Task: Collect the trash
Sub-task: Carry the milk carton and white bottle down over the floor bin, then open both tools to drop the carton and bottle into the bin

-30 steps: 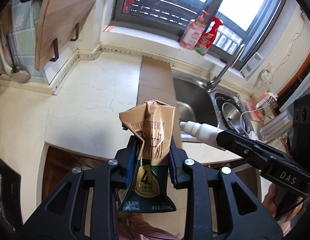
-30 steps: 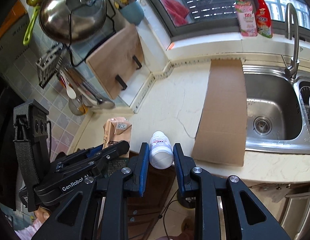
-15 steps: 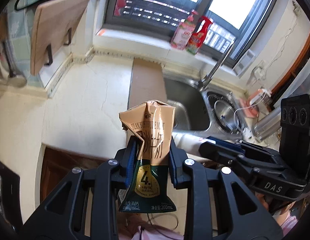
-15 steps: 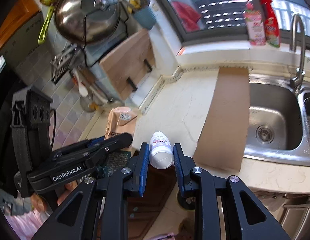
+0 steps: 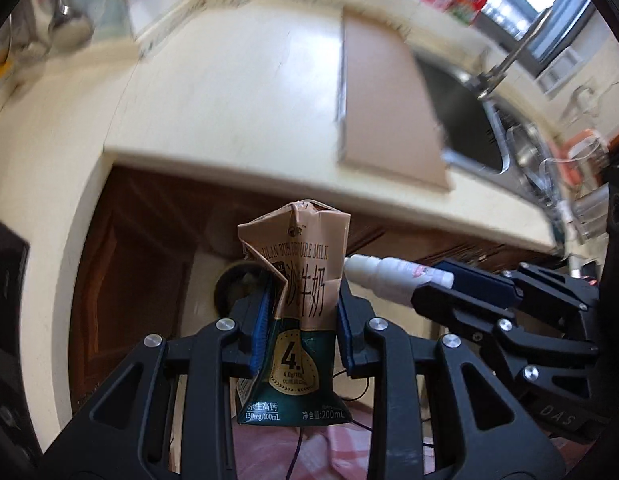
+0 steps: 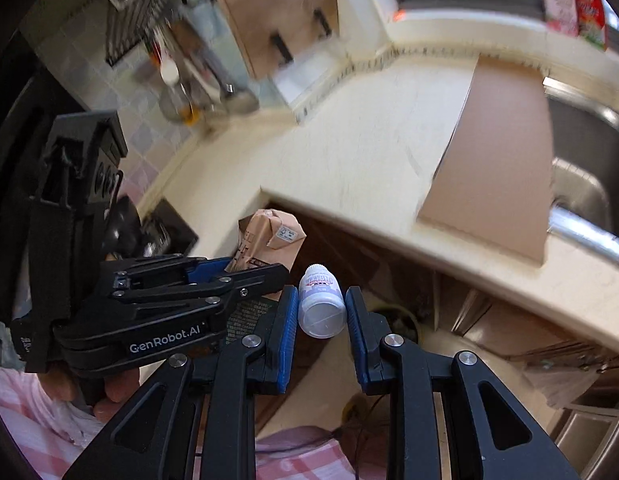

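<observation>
The left tool (image 5: 301, 320) is gripping a crumpled milk carton (image 5: 299, 304), its blue-lined fingers pressing in on the carton's middle from both sides. The carton is standing upright between them, its brown top crushed and folded, its dark green base hanging below the fingers. The right tool (image 6: 321, 312) is clamping a small white bottle (image 6: 320, 307) between its own blue pads, the bottle's bottom facing the camera and its cap end pointing away.

Both tools are hovering side by side in front of the desk (image 5: 237, 92), out past its front edge, with brown cabinet doors (image 5: 137, 256) showing behind them. From the left wrist view the white bottle (image 5: 393, 276) is sitting just to the right of the carton, its cap nearly touching the carton's side. From the right wrist view the carton (image 6: 269, 240) is poking out above the left tool (image 6: 245, 272).

A flat cardboard sheet (image 6: 497, 152) is lying on the desk beside the steel sink (image 6: 585, 168). The background is smearing with motion blur.
</observation>
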`<state>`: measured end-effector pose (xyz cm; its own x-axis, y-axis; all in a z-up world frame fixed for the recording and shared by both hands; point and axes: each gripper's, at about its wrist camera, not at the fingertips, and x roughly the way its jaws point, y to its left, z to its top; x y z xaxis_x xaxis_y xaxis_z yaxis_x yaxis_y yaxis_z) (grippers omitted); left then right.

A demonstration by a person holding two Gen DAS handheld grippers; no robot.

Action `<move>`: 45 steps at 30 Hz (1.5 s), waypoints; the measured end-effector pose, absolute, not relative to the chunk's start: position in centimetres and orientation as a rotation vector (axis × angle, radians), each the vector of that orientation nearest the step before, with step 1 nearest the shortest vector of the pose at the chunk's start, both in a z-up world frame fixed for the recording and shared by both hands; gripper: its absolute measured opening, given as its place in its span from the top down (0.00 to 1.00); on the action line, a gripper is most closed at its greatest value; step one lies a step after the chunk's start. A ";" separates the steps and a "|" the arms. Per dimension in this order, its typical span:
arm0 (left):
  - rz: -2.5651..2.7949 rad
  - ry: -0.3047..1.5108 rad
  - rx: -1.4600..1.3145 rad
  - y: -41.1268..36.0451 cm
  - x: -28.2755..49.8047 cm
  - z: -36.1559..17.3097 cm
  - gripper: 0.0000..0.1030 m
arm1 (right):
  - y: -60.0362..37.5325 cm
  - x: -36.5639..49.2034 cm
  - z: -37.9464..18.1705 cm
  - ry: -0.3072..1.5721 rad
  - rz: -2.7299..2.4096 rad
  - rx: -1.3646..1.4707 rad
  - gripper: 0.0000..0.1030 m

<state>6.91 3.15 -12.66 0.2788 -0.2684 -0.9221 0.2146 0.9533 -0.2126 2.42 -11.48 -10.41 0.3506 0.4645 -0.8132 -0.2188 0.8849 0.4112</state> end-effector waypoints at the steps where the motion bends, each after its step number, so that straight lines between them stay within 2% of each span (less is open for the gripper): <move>1: -0.309 1.259 -0.045 3.5 6.8 -14.2 0.75 | -10.9 2.4 -12.4 1.155 0.444 0.247 0.77; 7: -0.249 1.389 -0.021 5.9 5.9 -27.0 0.75 | -8.0 2.2 -23.0 1.204 0.412 0.196 0.77; 16: -0.186 1.480 -0.040 9.7 6.5 -46.0 0.75 | -4.0 3.5 -43.2 1.345 0.350 0.164 0.76; 19: -0.178 1.522 -0.039 10.5 7.2 -51.9 0.70 | -2.8 4.3 -49.8 1.398 0.341 0.158 0.76; 20: -0.172 1.537 -0.035 10.6 7.3 -53.5 0.66 | -2.4 4.5 -51.8 1.414 0.331 0.146 0.74; 21: -0.171 1.551 -0.029 10.9 7.4 -55.5 0.65 | -2.1 4.7 -53.7 1.434 0.314 0.130 0.64; 23: -0.172 1.567 -0.018 11.3 7.7 -58.1 0.64 | -1.9 5.4 -56.6 1.456 0.277 0.121 0.54; 24: -0.179 1.577 -0.016 11.1 8.0 -59.1 0.64 | -2.1 5.7 -57.5 1.459 0.273 0.125 0.54; 27: -0.180 1.621 0.001 11.4 8.5 -61.7 0.64 | -2.4 5.3 -59.7 1.472 0.260 0.134 0.53; 32: -0.172 1.635 0.019 11.9 8.3 -62.7 0.64 | -3.2 4.1 -60.8 1.475 0.231 0.131 0.51; 38: -0.174 1.613 0.012 11.7 8.2 -59.8 0.64 | -4.1 3.0 -58.7 1.445 0.179 0.142 0.51; 45: -0.203 1.570 0.031 10.9 8.1 -53.3 0.64 | -4.8 2.2 -53.9 1.411 0.127 0.180 0.51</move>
